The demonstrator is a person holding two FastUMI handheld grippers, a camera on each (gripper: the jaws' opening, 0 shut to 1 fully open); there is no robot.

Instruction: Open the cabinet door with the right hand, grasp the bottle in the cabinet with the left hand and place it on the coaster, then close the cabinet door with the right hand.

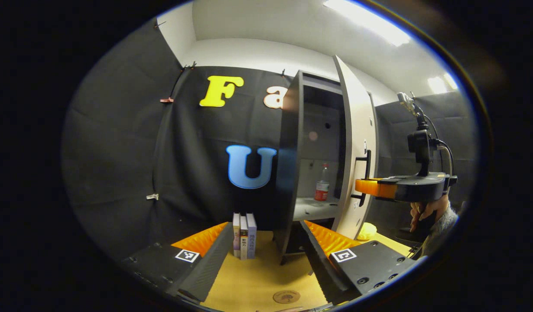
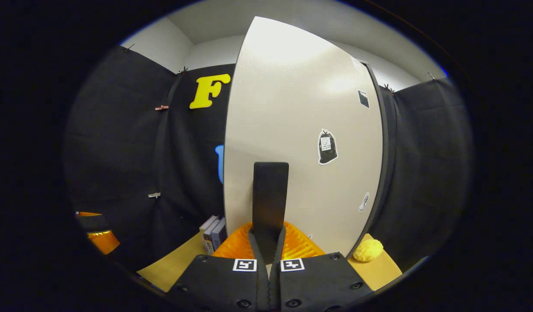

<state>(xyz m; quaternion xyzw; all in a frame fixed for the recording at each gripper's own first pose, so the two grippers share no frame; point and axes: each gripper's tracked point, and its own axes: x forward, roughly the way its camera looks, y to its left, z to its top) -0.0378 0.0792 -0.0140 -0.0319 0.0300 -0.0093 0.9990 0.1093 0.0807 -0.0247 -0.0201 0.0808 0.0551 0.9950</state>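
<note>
Bottle (image 1: 322, 183): clear, red label, upright on the cabinet shelf (image 1: 315, 208), toward the shelf's back, untouched by either tool.

Cabinet (image 1: 292, 164): dark, tall, standing on the tan table (image 1: 258, 277). Cabinet door (image 2: 301, 130): pale, swung part open, its edge toward the left gripper view, so the interior shows between the dark side panel and the door. Stickers on the door's outer face, too small to make out.

Door handle (image 2: 270, 195): dark vertical bar on the door's outer face.

Right gripper (image 2: 268, 236): fingers closed together on the door handle, one on each side of the bar. In the left gripper view it comes in level from the right at handle height, a hand (image 1: 427, 210) under its body.

Left gripper (image 1: 266, 242): jaws wide apart, holding nothing, low over the table in front of the cabinet, well short of the shelf.

Coaster (image 1: 286, 297): round, brown, flat on the table, near the left gripper's fingers.

Books (image 1: 244, 236): three, upright, spines outward, just left of the cabinet's base.

Yellow object (image 2: 368, 250): small and lumpy, on the table at the right of the door's foot.
</note>
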